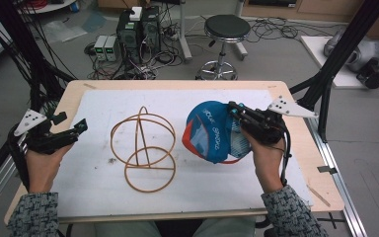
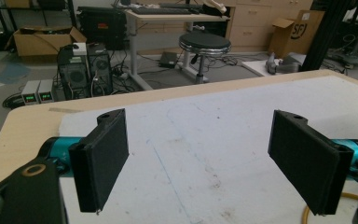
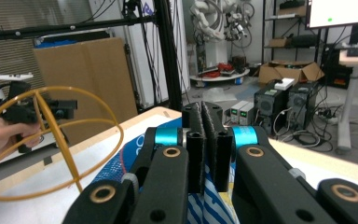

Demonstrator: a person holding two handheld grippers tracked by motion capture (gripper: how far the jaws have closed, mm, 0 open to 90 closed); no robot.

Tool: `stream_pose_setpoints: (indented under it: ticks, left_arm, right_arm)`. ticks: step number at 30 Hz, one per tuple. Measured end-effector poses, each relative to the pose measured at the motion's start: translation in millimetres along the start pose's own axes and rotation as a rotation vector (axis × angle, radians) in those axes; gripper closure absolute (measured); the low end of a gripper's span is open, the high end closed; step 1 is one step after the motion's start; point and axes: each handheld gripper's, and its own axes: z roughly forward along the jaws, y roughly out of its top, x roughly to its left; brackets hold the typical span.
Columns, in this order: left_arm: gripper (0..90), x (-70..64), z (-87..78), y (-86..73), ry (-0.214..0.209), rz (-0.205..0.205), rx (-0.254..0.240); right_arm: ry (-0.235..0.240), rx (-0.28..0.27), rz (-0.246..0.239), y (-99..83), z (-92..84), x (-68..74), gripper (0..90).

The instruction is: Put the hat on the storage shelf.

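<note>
A blue cap (image 1: 211, 132) with white lettering and an orange edge hangs above the white mat, right of centre. My right gripper (image 1: 235, 114) is shut on the cap's fabric (image 3: 208, 196); in the right gripper view the two pads press together with blue-and-white cloth pinched beneath them. A round wire stand (image 1: 143, 149) of tan hoops rests on the mat left of the cap, and it appears as yellow rings (image 3: 51, 140) in the right gripper view. My left gripper (image 1: 80, 127) hovers at the table's left edge, its jaws wide apart over bare mat (image 2: 200, 154), holding nothing.
The white mat (image 1: 103, 187) covers most of the wooden table (image 1: 325, 192). Black frame posts (image 1: 345, 44) rise at both back corners. A stool (image 1: 226, 29) and computer boxes (image 1: 138, 29) stand on the floor beyond the far edge.
</note>
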Motion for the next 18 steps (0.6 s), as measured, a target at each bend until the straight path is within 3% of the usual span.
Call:
stream_pose_setpoints:
  ticks: [5,12,18]
  left_arm:
    - [20.3,0.1,-1.3,1.3,0.0,-0.002,-0.007]
    - [20.3,-0.5,-2.0,2.5,-0.003,0.0,-0.008]
    - [20.3,0.4,-3.7,3.8,-0.002,-0.002,-0.015]
  right_arm:
    - [0.008,-0.033,0.004,14.5,0.4,-1.4,88.1]
    - [0.03,-0.063,-0.034,37.4,3.6,9.0,88.0]
    - [0.082,-0.084,-0.035,56.3,10.8,18.1,87.9]
